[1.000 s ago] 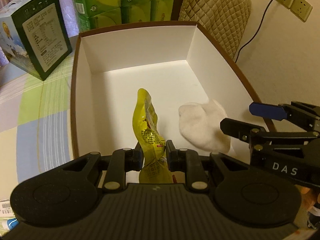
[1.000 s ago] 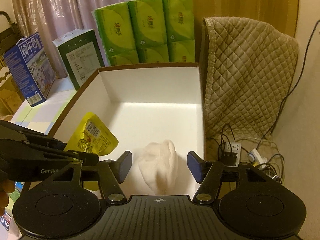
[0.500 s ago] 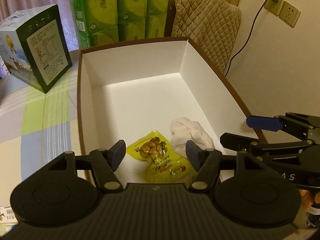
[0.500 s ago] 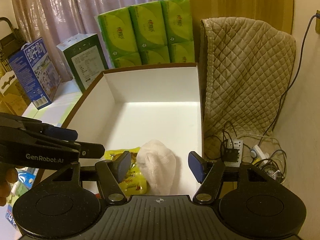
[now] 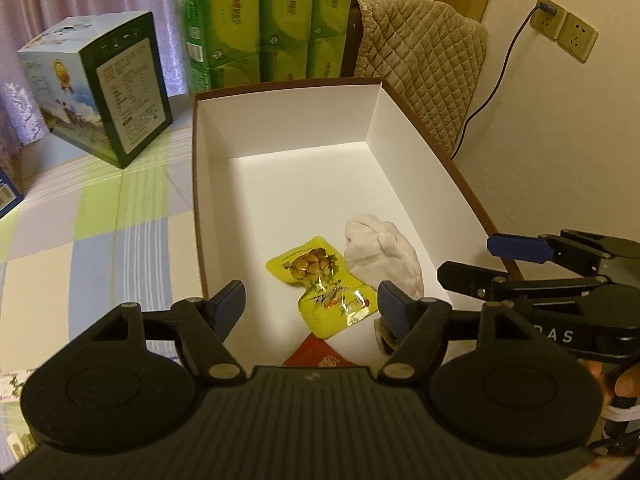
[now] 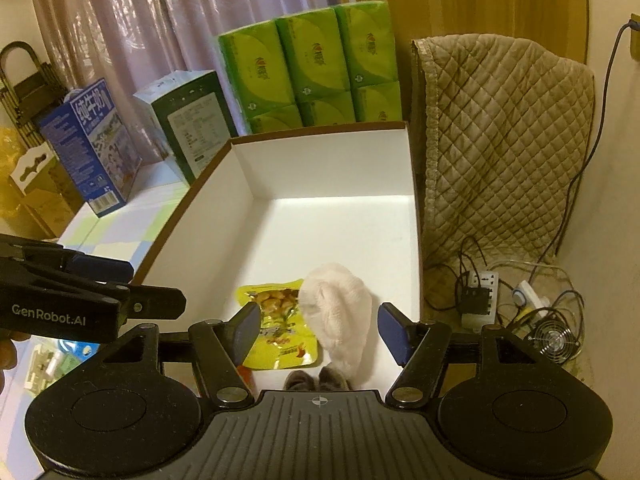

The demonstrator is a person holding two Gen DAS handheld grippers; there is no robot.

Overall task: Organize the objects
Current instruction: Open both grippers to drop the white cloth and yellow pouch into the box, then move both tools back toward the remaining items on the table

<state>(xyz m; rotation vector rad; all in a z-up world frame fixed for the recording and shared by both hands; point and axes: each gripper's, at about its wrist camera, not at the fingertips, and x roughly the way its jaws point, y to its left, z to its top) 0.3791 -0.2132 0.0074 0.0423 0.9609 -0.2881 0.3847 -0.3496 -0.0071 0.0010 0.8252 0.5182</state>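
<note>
On the checked tablecloth [image 5: 100,216], white box [image 5: 280,132] now held the yellow snack packet [image 5: 324,304], freshly released beside the white cloth [image 5: 380,252]; left gripper [image 5: 312,306] and right gripper [image 6: 316,334] both gaped empty.

My left gripper [image 5: 311,304] is held level, jaws spread wide, nothing between the fingers [image 5: 230,304]. My right gripper [image 6: 318,330] sits just to its right, jaws also wide apart and empty, pointing the same way, far-facing. A bit of a hand [image 5: 628,378] shows behind the right one.
</note>
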